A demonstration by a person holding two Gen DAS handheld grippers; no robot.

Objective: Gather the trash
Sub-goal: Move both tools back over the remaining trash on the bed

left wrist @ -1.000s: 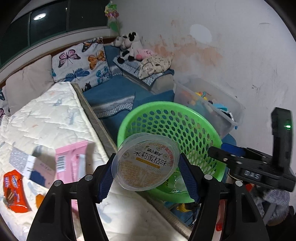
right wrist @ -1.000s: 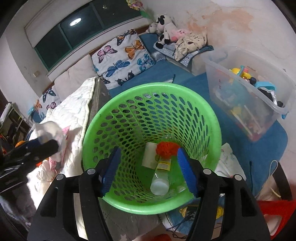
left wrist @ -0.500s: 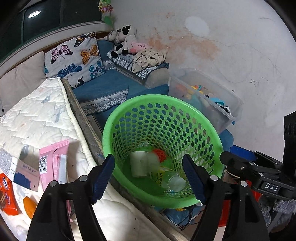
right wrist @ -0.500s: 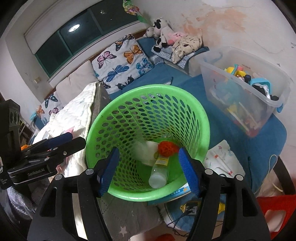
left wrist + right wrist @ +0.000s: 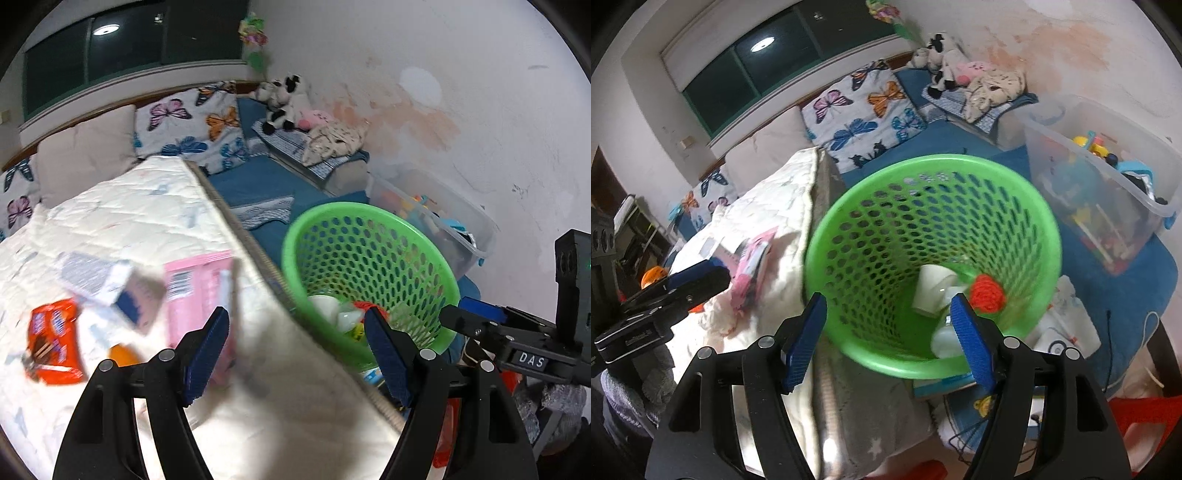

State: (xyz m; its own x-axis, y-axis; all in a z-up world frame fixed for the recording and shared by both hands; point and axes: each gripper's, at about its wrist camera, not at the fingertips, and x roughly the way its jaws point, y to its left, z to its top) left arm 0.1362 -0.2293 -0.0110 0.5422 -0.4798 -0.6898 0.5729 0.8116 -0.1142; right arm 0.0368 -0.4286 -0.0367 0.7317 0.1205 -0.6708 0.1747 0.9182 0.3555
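Left gripper [image 5: 297, 350]: sitting at the bottom centre of the left view, jaws spread wide and carrying nothing, hanging over the edge of the mattress [image 5: 122, 221].

Right gripper [image 5: 888, 334]: at the bottom centre of the right view, likewise released and empty, pointing down into the basket [image 5: 1027, 206].

Nearest trash: a pink wrapper [image 5: 199, 280] is lying on the mattress just beyond the left gripper's left finger, a little left of centre in the left view; its long side is running away from the gripper, roughly in line with the fingers.

Further trash: a white-and-blue carton [image 5: 110, 288] is lying left of the pink wrapper, an orange snack packet [image 5: 53, 341] at lower left, and a small orange thing [image 5: 123, 354] between them; all are blurred.

Basket: standing at centre right of the left view, just off the mattress edge, already holding a white cup [image 5: 932, 288], a red knitted ball [image 5: 988, 293] and a pale bottle [image 5: 943, 341].

Which hand: the left one looks nearer the wrapper; the right is sitting over the basket, well apart from the mattress trash.

Coming move, as I judge it: swinging the left gripper leftward and down, closing across the wrapper's short side.
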